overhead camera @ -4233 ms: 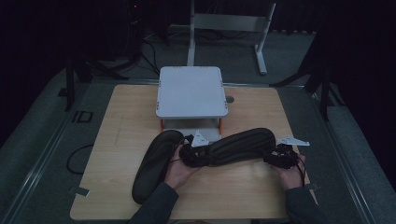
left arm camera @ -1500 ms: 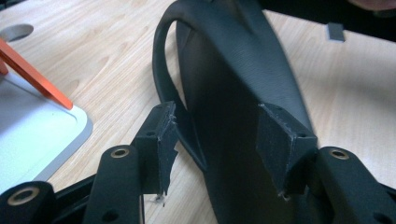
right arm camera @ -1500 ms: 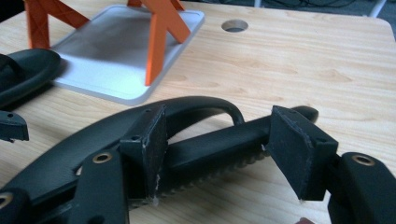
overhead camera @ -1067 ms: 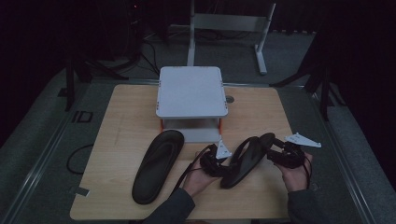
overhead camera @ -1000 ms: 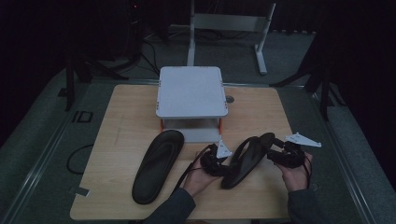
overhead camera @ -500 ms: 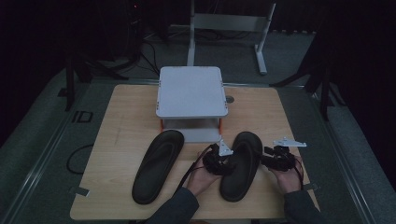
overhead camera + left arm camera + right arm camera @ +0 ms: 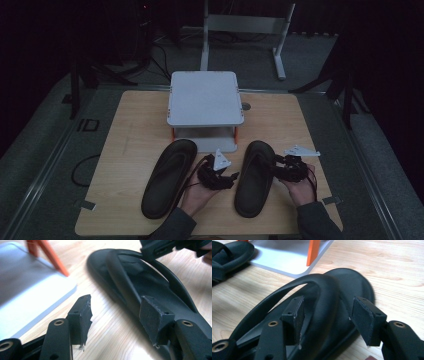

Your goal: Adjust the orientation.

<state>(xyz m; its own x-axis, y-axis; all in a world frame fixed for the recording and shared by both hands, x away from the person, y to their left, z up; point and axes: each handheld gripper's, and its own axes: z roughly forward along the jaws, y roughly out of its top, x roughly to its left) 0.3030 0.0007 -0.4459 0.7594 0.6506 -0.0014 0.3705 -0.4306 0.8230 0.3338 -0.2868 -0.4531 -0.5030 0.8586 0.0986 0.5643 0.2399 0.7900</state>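
— Dark floor and stands ringed the wooden worktop. Where did the sandal being handled sit?

— The right sandal lay flat, sole down, on the worktop's near right part, toe towards the grey shelf stand. The left sandal lay just left of it, roughly parallel and apart from it, toe also near the stand.

— And the tools?

— The right hand-held gripper had its jaws around the strap from the sandal's right side. In the right gripper view the strap ran between the two pads, with a gap showing on the right pad's side; the jaws had just been opening, so I judged the strap released, not pinched. The left hand-held gripper hovered between the two sandals with its jaws moderately wide and nothing between them; in its own view only bare wood lay in the gap, the right sandal beside its right jaw.

— So what was the step, as you read it?

— Letting go after setting the second sandal down beside the first. To do it well, I would open the right jaws fully before moving, then draw back along the strap's line rather than lifting, so a pad could not hook the strap and drag the sandal askew. The left one should stay clear of the sole's edge.
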